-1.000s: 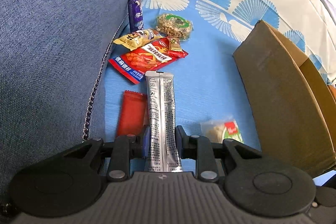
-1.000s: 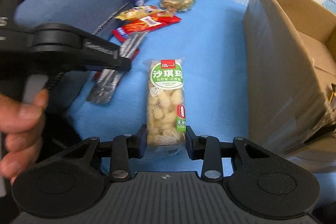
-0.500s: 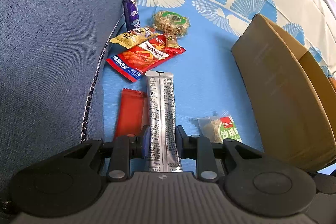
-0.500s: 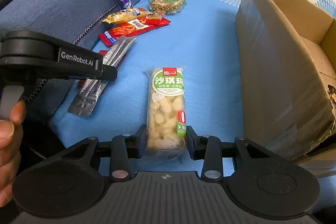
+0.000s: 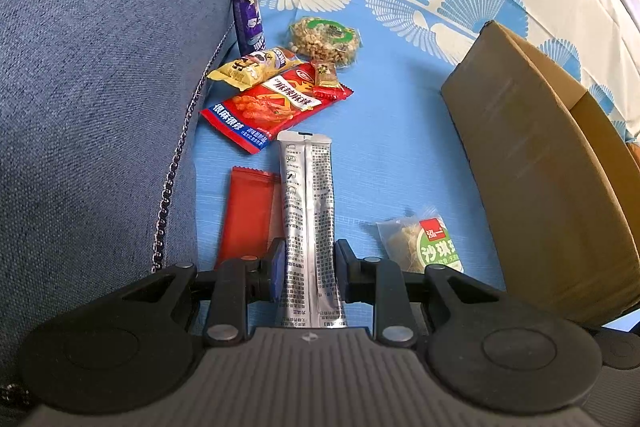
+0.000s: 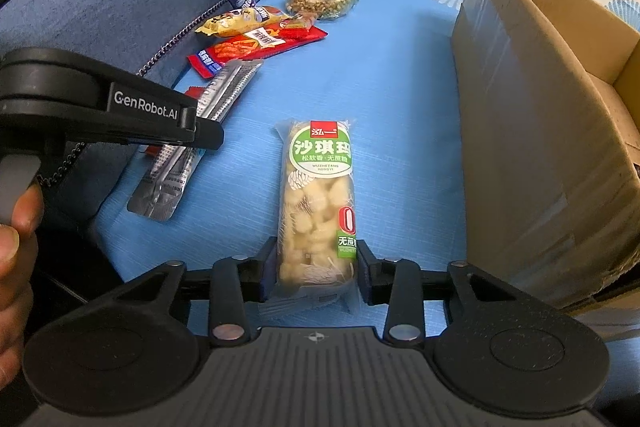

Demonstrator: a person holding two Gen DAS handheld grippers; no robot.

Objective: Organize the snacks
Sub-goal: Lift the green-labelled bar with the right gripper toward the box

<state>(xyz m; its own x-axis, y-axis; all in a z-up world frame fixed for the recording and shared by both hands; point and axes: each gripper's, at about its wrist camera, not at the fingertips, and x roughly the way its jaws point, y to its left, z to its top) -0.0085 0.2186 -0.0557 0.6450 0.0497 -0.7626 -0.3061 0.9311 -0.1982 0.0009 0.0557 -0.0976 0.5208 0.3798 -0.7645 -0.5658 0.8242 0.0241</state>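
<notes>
While our left tool point(image 5: 308, 273) is narrowed onto the silver stick pack point(image 5: 308, 211), its two fingers press the pack's long edges near the lower end, and the pack reaches forward from them over the blue patterned sheet point(image 5: 392, 155). In the right wrist view we see the same left tool point(image 6: 200, 131) from the side, the silver stick pack point(image 6: 192, 147) slanting out below it. Left of everything rises the dark blue cushion point(image 5: 92, 87), with a purple wrapper point(image 5: 248, 15) leaning against its seam. Just beside the silver pack on its left lies a plain red packet point(image 5: 248, 215); whether the two touch we cannot tell. Farther ahead sit a yellow packet point(image 5: 252, 67), a large red snack bag point(image 5: 276, 107) partly under it, a small red-ended candy point(image 5: 326, 79) on that bag, and a round clear-wrapped nut cake point(image 5: 324, 37). Moving right, our right tool point(image 6: 316, 271) is closed about as wide as the green-labelled sachima bar point(image 6: 318, 195), gripping both sides of its near end; the bar points forward above the sheet. The far end of this bar point(image 5: 424, 243) shows in the left wrist view too. At the far right stands the cardboard box point(image 6: 540, 115), open at the top, well apart from the snack pile and near the bar.
</notes>
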